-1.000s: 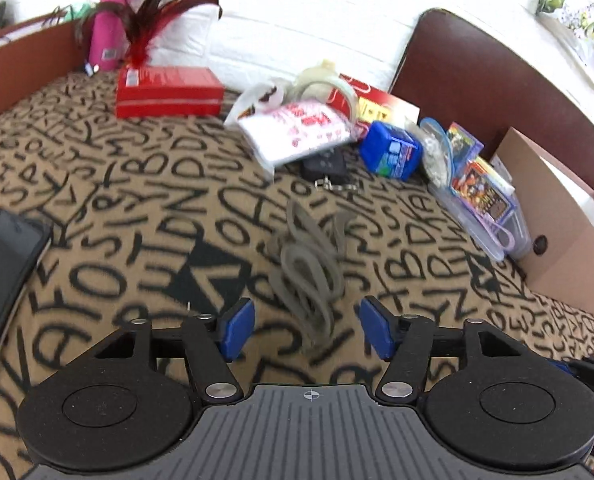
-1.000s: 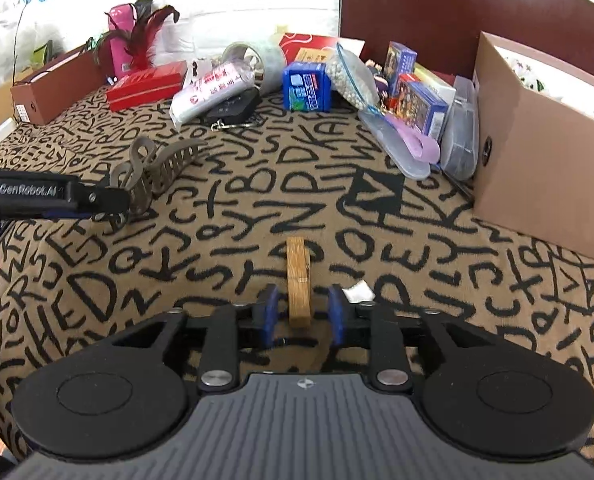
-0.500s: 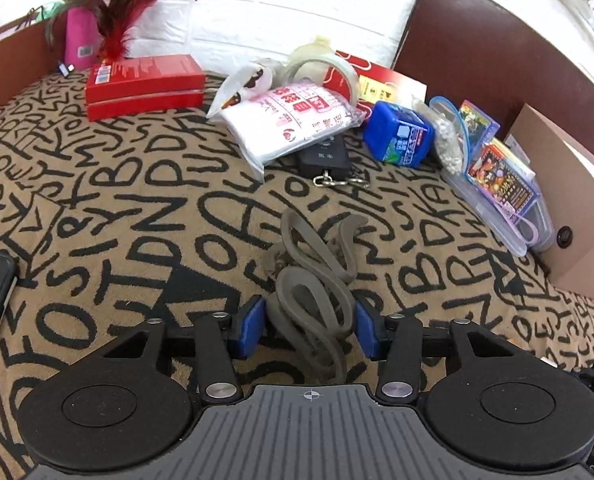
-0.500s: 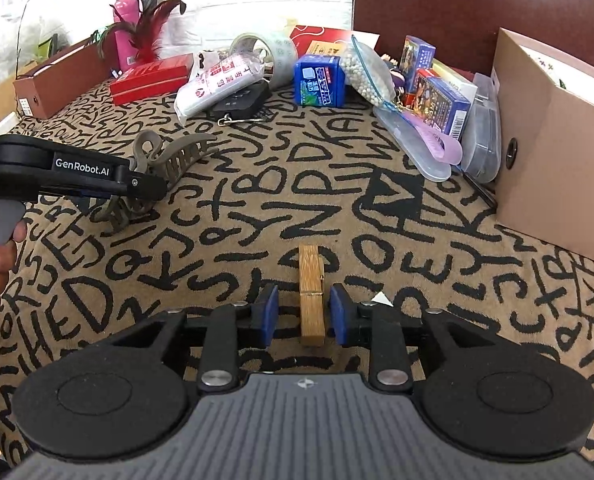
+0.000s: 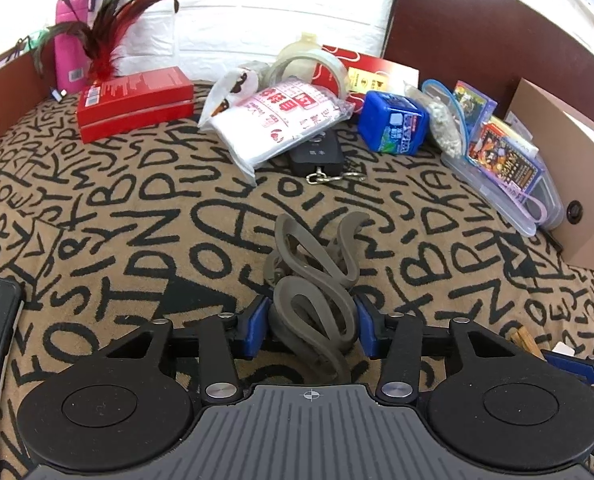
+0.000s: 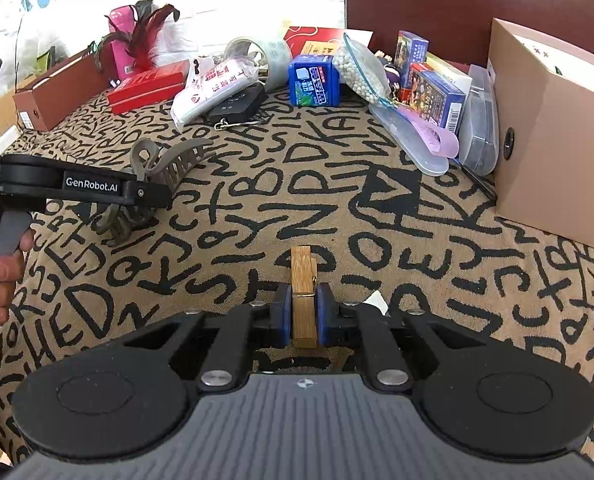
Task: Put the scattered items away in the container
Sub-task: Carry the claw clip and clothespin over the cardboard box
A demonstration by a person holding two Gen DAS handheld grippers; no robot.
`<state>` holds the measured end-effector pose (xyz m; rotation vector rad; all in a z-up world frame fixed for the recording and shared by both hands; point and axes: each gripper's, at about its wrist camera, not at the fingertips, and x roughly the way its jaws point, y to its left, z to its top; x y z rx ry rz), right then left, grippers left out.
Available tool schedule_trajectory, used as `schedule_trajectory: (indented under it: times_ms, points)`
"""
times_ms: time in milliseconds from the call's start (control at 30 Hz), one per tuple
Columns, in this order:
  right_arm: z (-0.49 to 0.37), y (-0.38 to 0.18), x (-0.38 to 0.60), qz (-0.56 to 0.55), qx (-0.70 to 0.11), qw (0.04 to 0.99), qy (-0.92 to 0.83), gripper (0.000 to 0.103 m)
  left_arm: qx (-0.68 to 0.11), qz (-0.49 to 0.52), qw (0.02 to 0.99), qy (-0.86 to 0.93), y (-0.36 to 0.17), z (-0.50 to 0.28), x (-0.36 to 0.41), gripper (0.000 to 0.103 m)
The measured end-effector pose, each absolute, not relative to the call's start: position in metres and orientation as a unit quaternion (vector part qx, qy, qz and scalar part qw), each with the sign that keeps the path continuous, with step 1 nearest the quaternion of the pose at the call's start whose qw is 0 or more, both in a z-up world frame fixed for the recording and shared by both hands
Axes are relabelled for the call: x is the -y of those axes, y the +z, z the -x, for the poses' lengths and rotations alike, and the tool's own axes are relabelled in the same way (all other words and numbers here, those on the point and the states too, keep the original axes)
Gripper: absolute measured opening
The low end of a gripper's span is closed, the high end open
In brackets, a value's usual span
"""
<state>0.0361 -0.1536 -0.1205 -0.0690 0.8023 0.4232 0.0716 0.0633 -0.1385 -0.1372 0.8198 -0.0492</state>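
My left gripper (image 5: 311,326) is shut on a grey-brown hair claw clip (image 5: 317,276) that rests on the letter-patterned cloth. In the right wrist view the same clip (image 6: 165,168) shows at the left, with the left gripper's arm across it. My right gripper (image 6: 304,314) is shut on a wooden clothespin (image 6: 304,280) lying lengthwise between the blue pads. The cardboard box (image 6: 553,128) stands at the right edge; it also shows in the left wrist view (image 5: 565,176).
Along the back lie a red box (image 5: 133,100), a white packet (image 5: 285,120), a black key fob (image 5: 317,156), a blue pack (image 5: 393,122), a tape roll (image 5: 305,64), a clear case (image 6: 413,140) and card boxes (image 6: 437,96). A brown box (image 6: 57,92) stands left.
Both grippers closed: the left pads came in onto the hair claw clip, the right pads came in onto the clothespin. The left gripper also moved forward over the clip.
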Motion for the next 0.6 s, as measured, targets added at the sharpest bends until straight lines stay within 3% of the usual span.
schedule_trajectory:
  times_ms: [300,600]
  points:
    - [-0.025,-0.101,0.180,-0.021,-0.367,0.906,0.212,0.014,-0.391,0.064,0.916,-0.068,-0.119,-0.064,-0.037,0.045]
    - [-0.019,-0.055,0.242,-0.064,-0.295,0.935,0.186,0.014,-0.330,0.040,0.931,-0.153,-0.056,-0.069,0.025,0.045]
